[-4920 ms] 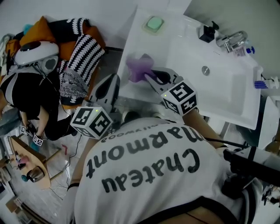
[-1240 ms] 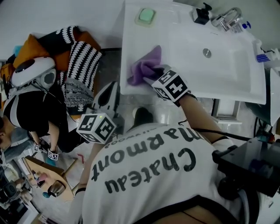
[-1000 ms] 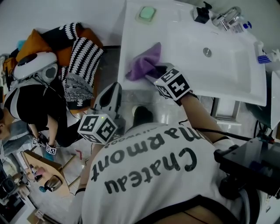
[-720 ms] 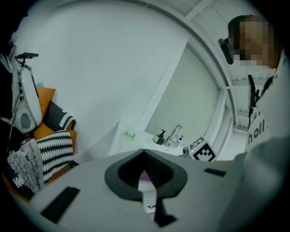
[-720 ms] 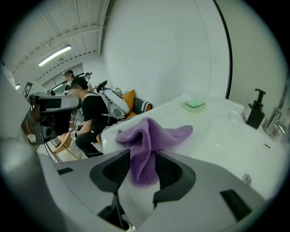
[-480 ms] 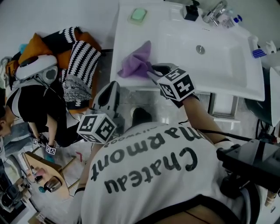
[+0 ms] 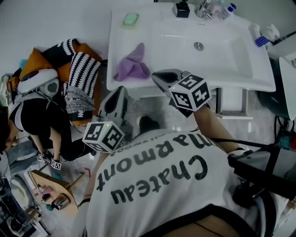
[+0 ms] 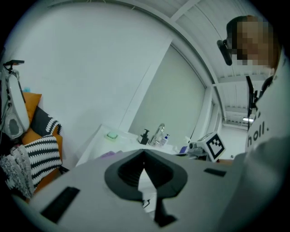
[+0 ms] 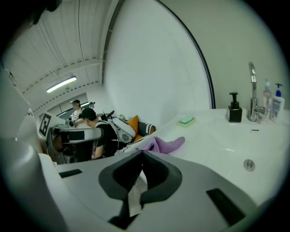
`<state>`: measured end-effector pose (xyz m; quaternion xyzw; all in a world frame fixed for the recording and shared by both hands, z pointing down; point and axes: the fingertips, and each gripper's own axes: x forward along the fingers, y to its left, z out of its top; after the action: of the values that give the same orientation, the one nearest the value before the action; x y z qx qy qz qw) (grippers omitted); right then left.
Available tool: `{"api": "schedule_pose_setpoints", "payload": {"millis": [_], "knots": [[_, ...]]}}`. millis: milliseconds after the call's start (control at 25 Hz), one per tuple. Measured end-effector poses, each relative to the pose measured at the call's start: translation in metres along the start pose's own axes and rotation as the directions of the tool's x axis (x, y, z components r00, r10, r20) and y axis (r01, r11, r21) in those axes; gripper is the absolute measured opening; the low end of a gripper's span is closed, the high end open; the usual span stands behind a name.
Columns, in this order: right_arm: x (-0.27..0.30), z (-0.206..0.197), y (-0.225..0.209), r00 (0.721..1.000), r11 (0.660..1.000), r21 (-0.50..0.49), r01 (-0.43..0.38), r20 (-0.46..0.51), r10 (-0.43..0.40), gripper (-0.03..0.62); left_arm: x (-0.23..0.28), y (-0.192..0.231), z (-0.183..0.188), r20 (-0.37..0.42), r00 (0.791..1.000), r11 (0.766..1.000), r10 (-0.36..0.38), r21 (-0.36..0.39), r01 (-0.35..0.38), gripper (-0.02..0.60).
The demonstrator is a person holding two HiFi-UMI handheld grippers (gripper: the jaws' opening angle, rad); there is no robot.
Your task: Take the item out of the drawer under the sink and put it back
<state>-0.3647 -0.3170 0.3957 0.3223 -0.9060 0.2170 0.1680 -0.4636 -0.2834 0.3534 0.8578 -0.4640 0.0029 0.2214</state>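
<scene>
Purple cloth (image 7: 132, 67) lies on sink (image 7: 233, 65) rim; green soap (image 7: 130, 19) beyond.

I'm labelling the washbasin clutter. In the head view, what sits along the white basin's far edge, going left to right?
Pale green soap bar → black pump dispenser → chrome tap → blue-and-white brush.

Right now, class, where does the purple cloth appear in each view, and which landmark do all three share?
Head view: purple cloth upper left of centre, on the sink, its left ledge.
Left gripper view: cloth a small patch left of centre.
Right gripper view: cloth at centre.
Shared landmark: green soap, beyond the cloth.
</scene>
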Motion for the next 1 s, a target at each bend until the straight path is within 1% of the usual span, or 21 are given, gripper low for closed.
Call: {"api": "schedule_pose_setpoints", "payload": {"millis": [120, 280, 360, 520, 760, 1000], "knots": [[-0.025, -0.014, 0.008, 0.999, 0.999, 0.034, -0.013, 0.041, 0.011, 0.012, -0.006, -0.02, -0.009, -0.003, 1.0, 1.0, -0.011, 0.008, 0.011, 0.009], [-0.058, -0.051, 0.016, 1.0, 0.999, 0.054, -0.005, 0.025, 0.004, 0.012, -0.018, -0.048, -0.03, -0.016, 1.0, 1.0, -0.015, 0.01, 0.015, 0.009], [-0.077, -0.071, 0.02, 1.0, 0.997, 0.075, 0.003, 0.024, -0.005, 0.011, -0.028, -0.067, -0.045, -0.026, 0.999, 1.0, -0.023, 0.01, 0.023, 0.009], [-0.125, -0.102, 0.039, 0.999, 0.993, 0.116, 0.007, 0.053, -0.013, 0.011, -0.055, -0.114, -0.074, -0.037, 0.998, 0.999, -0.051, 0.018, 0.051, 0.009], [-0.162, -0.137, 0.059, 0.998, 0.995, 0.101, 0.024, 0.049, -0.029, 0.011, -0.083, -0.15, -0.107, -0.046, 0.997, 0.998, -0.064, 0.017, 0.065, 0.009], [-0.177, -0.15, 0.073, 0.999, 0.996, 0.083, 0.026, 0.039, -0.029, 0.011, -0.099, -0.165, -0.117, -0.044, 0.997, 0.998, -0.067, 0.011, 0.067, 0.009]]}}
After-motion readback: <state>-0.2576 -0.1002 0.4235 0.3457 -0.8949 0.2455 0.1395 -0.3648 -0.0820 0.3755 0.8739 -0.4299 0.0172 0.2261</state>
